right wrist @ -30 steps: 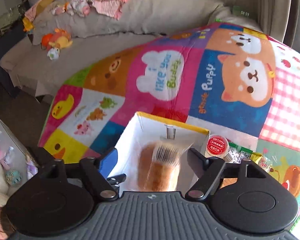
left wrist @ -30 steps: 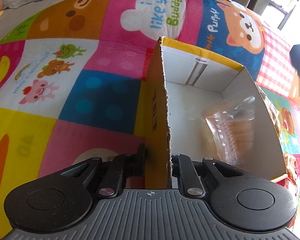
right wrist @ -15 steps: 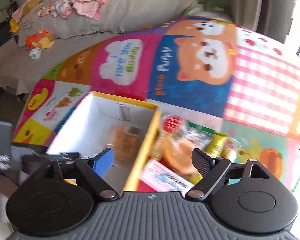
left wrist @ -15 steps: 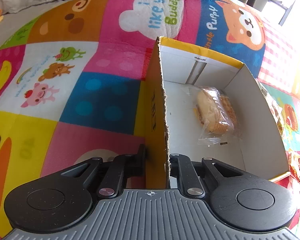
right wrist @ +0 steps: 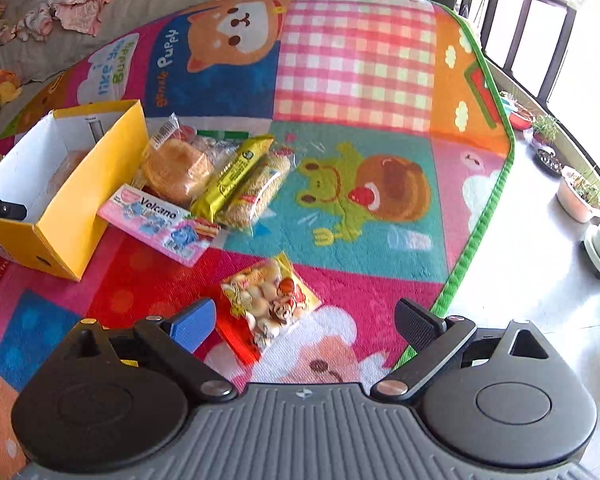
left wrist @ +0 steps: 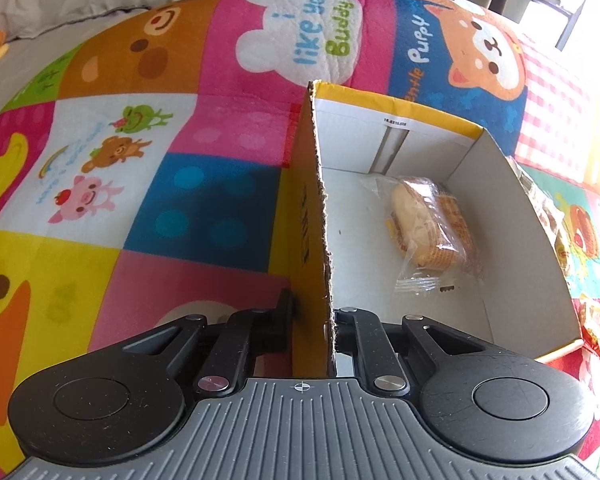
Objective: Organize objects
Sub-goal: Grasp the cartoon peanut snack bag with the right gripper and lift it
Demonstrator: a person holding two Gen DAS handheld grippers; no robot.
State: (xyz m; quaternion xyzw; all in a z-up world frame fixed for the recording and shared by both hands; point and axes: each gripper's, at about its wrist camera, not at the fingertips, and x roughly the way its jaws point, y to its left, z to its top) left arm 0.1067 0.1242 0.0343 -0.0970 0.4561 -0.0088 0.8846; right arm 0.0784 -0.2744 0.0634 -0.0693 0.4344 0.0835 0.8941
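Observation:
My left gripper [left wrist: 312,316] is shut on the left wall of a yellow cardboard box [left wrist: 308,216] with a white inside. A wrapped bread roll [left wrist: 428,224] lies on the box floor. In the right wrist view the box [right wrist: 88,184] stands at the left. My right gripper [right wrist: 304,320] is open and empty, above a yellow and red snack bag [right wrist: 268,300]. Beside the box lie a pink Volcano box [right wrist: 160,220], a round wafer pack [right wrist: 176,168], a yellow bar [right wrist: 232,176] and a biscuit pack [right wrist: 260,188].
Everything sits on a colourful patchwork play mat [right wrist: 352,72] with a green edge [right wrist: 484,208] at the right, then bare floor with plant pots [right wrist: 580,196]. A grey sofa with clothes and toys [right wrist: 72,12] runs along the back.
The bread roll left my right gripper and now lies in the box. My right gripper swung right, away from the box, to over the loose snacks. My left gripper kept its hold.

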